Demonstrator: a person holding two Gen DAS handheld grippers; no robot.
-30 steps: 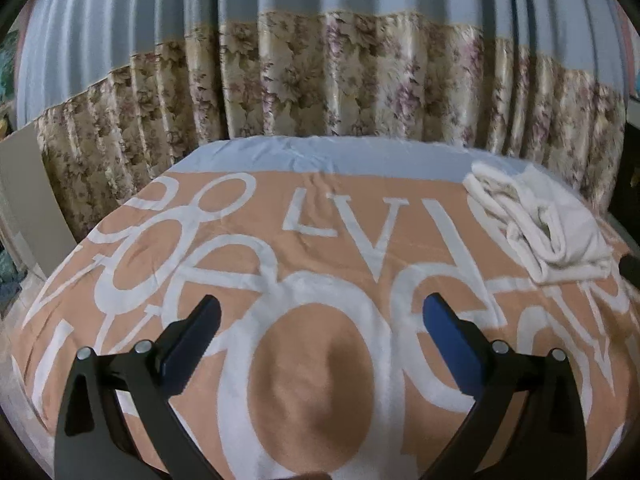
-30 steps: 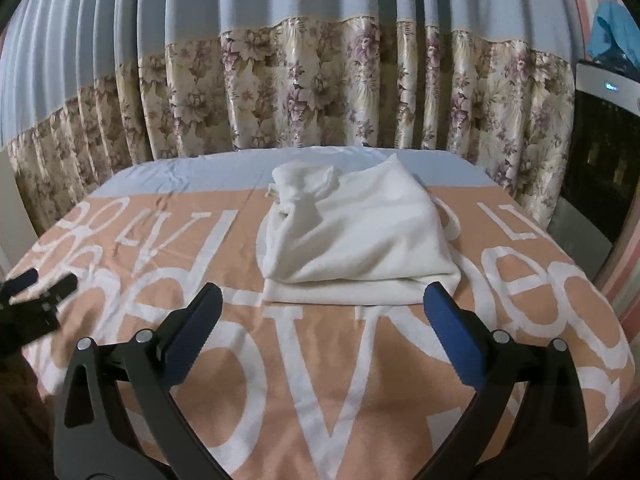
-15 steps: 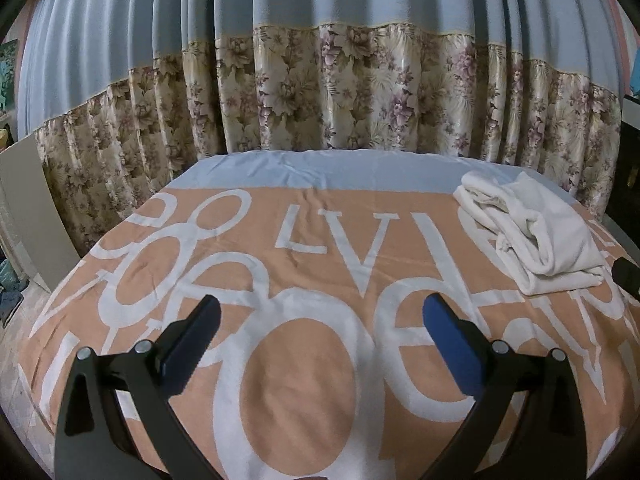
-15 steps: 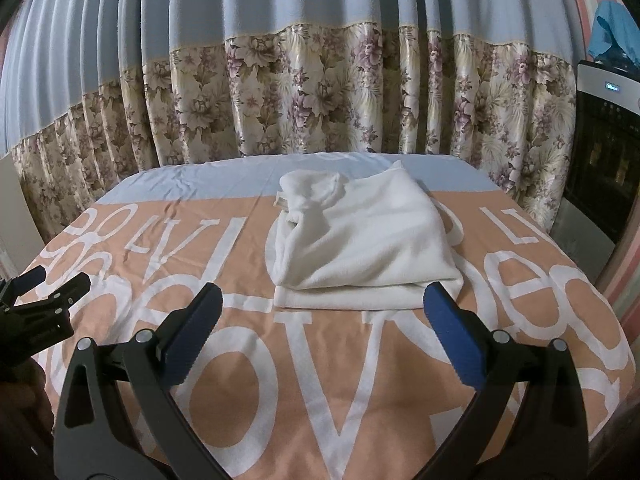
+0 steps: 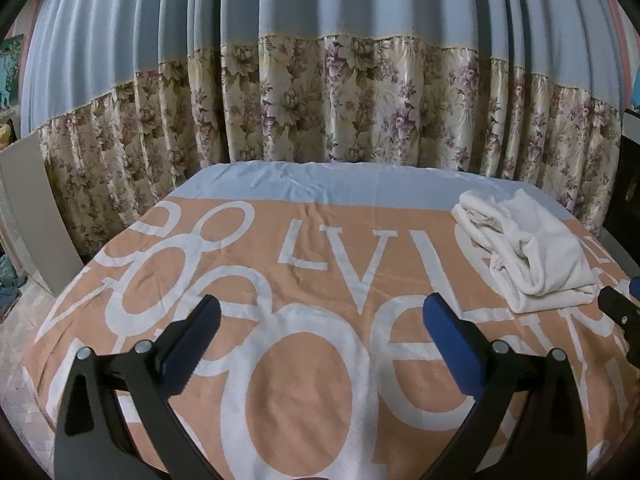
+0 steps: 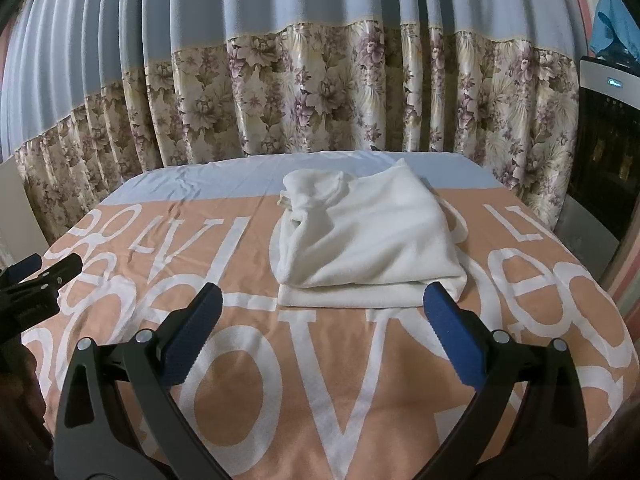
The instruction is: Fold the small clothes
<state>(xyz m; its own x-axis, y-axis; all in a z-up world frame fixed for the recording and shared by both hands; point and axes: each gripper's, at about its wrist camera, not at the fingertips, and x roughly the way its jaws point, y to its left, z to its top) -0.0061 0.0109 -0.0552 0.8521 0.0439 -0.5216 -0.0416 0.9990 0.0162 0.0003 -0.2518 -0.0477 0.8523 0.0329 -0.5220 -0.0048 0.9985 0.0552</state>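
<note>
Folded white garment (image 6: 368,240) near bedspread's (image 6: 340,400) far edge.

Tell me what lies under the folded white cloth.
The white cloth lies on the orange blanket with big white letters; some letters run beneath it. Whatever else sits under it is covered. Nothing rests on top.

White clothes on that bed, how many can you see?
1 white bundle, folded on the orange lettered bedspread, straight ahead of the right gripper. It shows stacked layers, so it may hold more than one garment; I cannot tell.
</note>
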